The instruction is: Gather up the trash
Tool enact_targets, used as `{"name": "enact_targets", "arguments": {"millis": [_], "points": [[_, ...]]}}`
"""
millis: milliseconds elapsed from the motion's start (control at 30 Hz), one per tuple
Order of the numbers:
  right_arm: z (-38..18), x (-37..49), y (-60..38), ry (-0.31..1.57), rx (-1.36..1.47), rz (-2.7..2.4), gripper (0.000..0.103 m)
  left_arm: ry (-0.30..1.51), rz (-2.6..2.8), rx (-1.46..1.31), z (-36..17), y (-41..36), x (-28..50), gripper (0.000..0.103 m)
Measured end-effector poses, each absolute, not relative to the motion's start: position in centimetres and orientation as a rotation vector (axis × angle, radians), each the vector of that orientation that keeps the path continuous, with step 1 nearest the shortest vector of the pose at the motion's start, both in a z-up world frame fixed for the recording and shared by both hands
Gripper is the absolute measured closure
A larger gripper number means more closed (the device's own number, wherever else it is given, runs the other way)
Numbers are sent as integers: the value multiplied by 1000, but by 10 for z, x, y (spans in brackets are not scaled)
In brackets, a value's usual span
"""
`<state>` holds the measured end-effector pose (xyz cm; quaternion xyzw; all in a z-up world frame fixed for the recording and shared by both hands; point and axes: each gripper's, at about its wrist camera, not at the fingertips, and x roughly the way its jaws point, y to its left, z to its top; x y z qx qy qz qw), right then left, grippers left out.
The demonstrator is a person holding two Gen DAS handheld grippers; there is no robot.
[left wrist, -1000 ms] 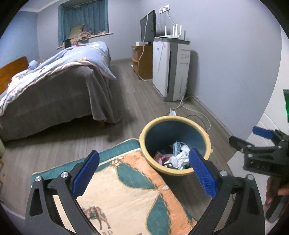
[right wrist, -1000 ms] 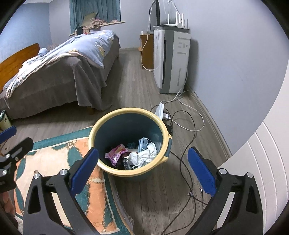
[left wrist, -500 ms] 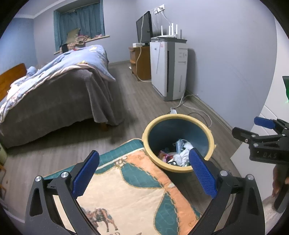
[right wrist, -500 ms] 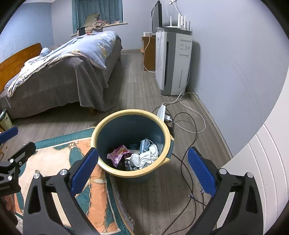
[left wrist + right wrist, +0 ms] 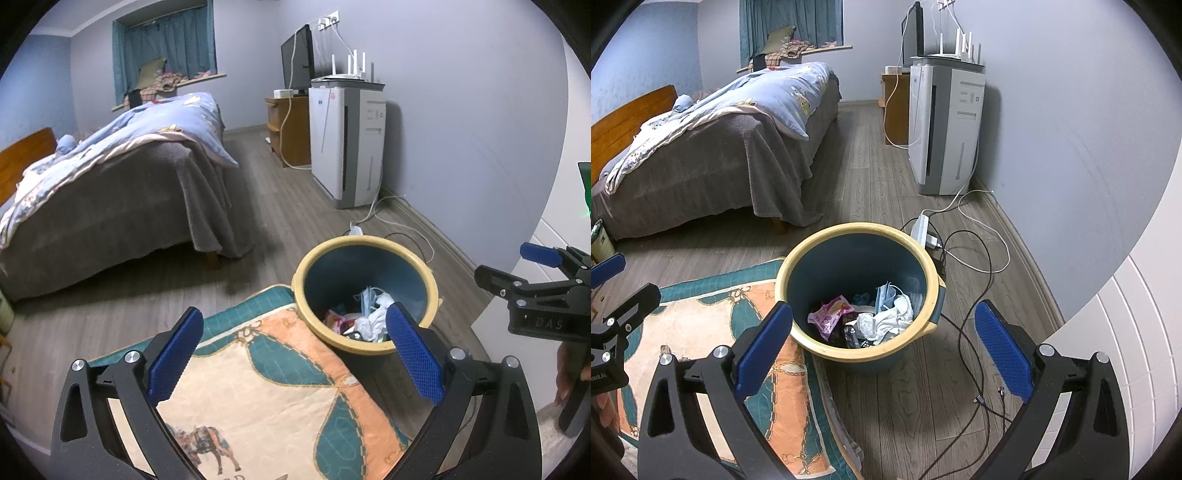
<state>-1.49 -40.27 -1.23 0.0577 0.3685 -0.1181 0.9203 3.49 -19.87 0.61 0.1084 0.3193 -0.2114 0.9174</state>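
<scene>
Right gripper (image 5: 882,354): jaws spread wide, nothing between them. Just ahead and below, trash bin (image 5: 860,288) with wrappers, a mask and crumpled tissue inside. Farther back than half a second ago; bin smaller in frame. Beyond and right, loose cables (image 5: 975,258) on the floor. Left gripper (image 5: 295,358): likewise wide open and empty, over the rug (image 5: 258,387), bin ahead to the right. Probably a deposit finished, both tools free for the next piece of trash; none visible yet.
</scene>
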Motion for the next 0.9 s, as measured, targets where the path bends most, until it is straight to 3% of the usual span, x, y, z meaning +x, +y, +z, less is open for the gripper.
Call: {"name": "enact_targets", "arguments": {"millis": [900], "points": [[-15,-15,-403,766,118,-243,6,655,-435,227,6,-200,34,5]]}}
